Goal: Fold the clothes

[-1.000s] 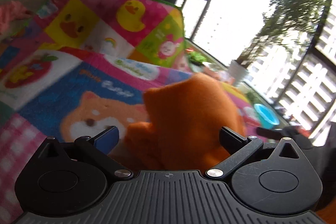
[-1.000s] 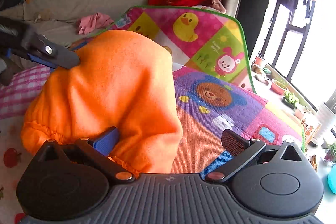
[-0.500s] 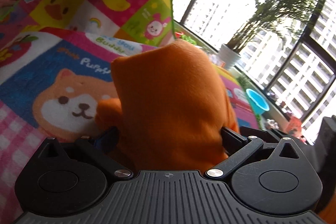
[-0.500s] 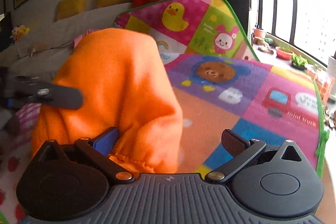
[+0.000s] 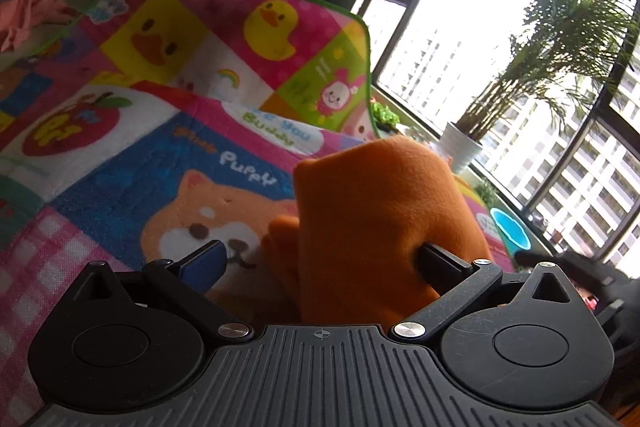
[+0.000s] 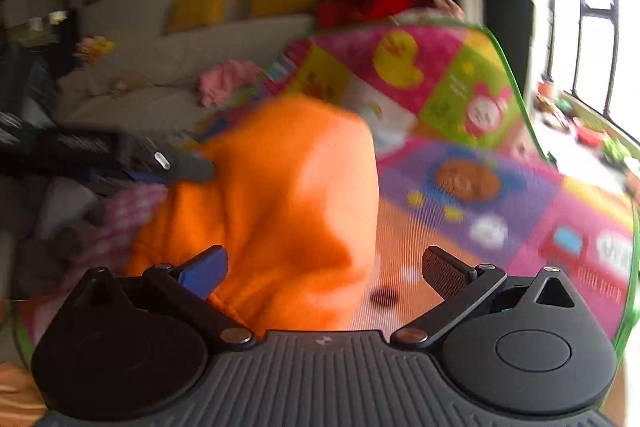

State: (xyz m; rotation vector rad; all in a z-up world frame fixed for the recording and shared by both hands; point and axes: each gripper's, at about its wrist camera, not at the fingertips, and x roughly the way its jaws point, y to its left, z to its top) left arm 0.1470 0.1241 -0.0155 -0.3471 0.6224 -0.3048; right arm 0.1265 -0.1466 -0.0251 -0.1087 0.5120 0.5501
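Left wrist view: the left gripper [image 5: 320,259] has its fingers spread, with the orange fleece garment [image 5: 376,223] bunched between them and raised over the play mat [image 5: 120,163]; whether it is pinched, I cannot tell. A potted palm [image 5: 464,147] stands clear.

Right wrist view: the right gripper [image 6: 324,267] is likewise spread, with a hem lying against its blue finger; grip unconfirmed. Judgement: keep both corners level and taut. Loose pink clothing [image 6: 228,83] lies beyond.

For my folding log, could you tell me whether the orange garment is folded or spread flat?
Neither: the orange garment stands bunched up off the mat, draped between both tongs.
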